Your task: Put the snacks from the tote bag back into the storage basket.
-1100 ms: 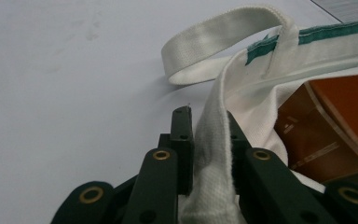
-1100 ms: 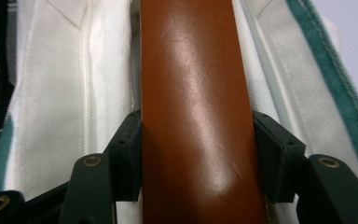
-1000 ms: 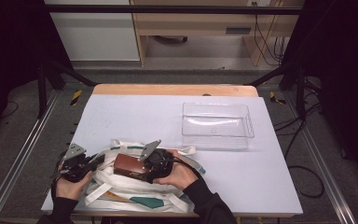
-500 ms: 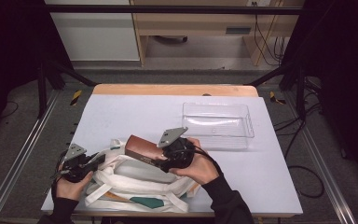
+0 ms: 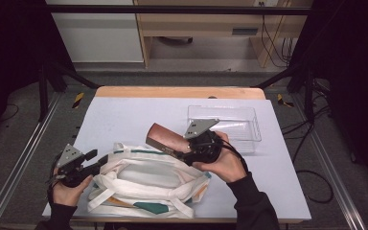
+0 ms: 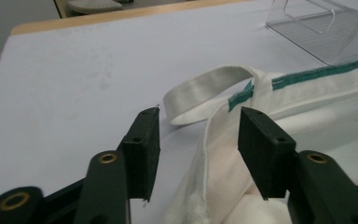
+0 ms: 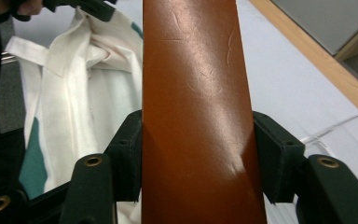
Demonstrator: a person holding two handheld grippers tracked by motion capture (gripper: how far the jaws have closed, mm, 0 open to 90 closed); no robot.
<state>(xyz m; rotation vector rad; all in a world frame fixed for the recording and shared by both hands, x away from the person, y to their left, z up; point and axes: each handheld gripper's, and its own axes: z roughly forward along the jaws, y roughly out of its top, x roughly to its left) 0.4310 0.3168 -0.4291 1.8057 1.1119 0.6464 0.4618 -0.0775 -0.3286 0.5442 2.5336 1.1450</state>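
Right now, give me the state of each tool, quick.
Left tool: open, jaws just opened; white tote bag edge lies between them, not pinched.
Right tool: shut on the brown case, lifted above the bag.

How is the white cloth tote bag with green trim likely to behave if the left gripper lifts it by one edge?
The white cloth tote bag with green trim would probably sag and fold rather than hold its shape: it lies crumpled, its strap curling loosely. It looks light. The left gripper, jaws just opened, stands astride the bag's hem, so thin fabric might slip unless pinched firmly.
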